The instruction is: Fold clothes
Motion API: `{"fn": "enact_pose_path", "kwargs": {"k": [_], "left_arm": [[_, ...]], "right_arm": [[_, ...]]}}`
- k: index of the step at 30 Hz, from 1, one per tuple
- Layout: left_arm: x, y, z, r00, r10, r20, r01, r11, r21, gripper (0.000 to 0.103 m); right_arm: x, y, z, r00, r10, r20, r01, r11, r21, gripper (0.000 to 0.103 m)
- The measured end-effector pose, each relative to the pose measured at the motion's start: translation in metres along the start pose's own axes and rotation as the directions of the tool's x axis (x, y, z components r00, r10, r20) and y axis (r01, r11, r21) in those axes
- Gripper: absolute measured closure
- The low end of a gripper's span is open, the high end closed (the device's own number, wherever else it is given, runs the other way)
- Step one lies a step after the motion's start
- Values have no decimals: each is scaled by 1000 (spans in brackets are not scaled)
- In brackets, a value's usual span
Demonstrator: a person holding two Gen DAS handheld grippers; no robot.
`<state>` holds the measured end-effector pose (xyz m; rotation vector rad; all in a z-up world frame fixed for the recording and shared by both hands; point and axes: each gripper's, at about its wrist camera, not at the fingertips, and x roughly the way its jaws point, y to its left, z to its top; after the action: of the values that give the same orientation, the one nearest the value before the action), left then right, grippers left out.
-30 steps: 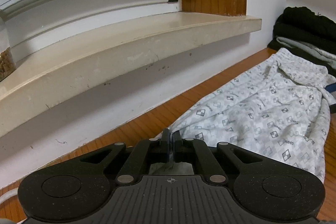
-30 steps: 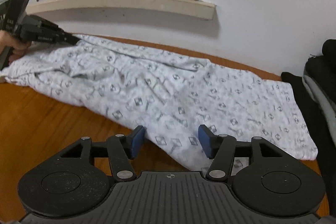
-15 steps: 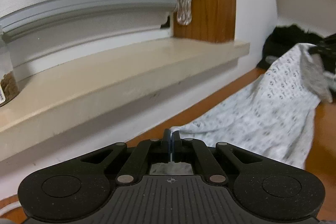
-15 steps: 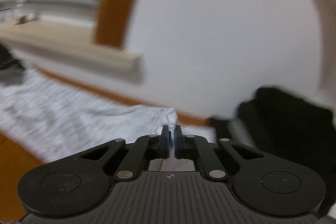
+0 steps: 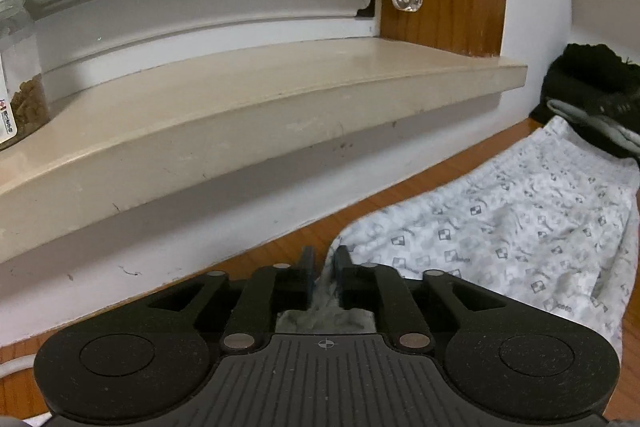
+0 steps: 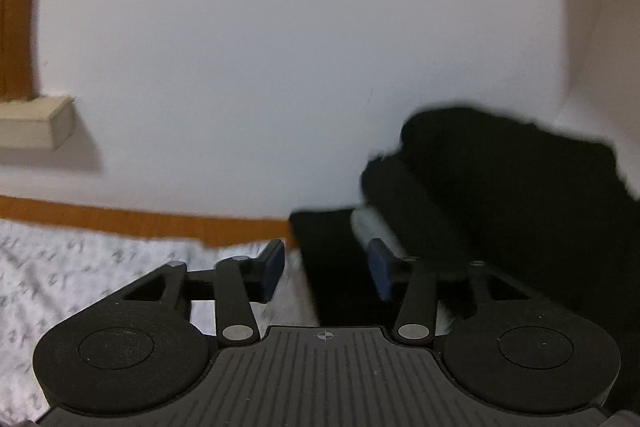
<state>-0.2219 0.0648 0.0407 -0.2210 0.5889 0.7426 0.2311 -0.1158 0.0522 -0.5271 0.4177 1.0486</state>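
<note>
The orange-brown wooden desk (image 5: 288, 247) looks smooth and faintly glossy. On it lies thin, crinkled white patterned cloth (image 5: 500, 239); the beige stone-like window sill (image 5: 240, 115) is smooth, scuffed and slightly shiny.

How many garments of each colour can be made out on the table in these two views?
White patterned garment: 1
Black clothes pile: separate black pieces cannot be told apart, counted as 1
Grey garment, tucked into that pile: 1
Total: 3 at least

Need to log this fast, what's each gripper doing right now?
Left gripper: jaws just opening, white patterned cloth garment between them, grip loosening.
Right gripper: just opened, holding nothing.
</note>
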Motion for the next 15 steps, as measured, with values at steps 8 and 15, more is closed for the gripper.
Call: {"fn": "enact_pose_path", "kwargs": {"k": [8,15], "left_arm": [[-25,-23,2,999,42,34,-47,989,139,91],[-32,-47,-14,998,-30,-59,42,976,212,91]], "right_arm": [[-14,20,-57,973,233,0,-233,972,-4,55],[-7,10,-84,964,266,20,-267,961,70,49]]}}
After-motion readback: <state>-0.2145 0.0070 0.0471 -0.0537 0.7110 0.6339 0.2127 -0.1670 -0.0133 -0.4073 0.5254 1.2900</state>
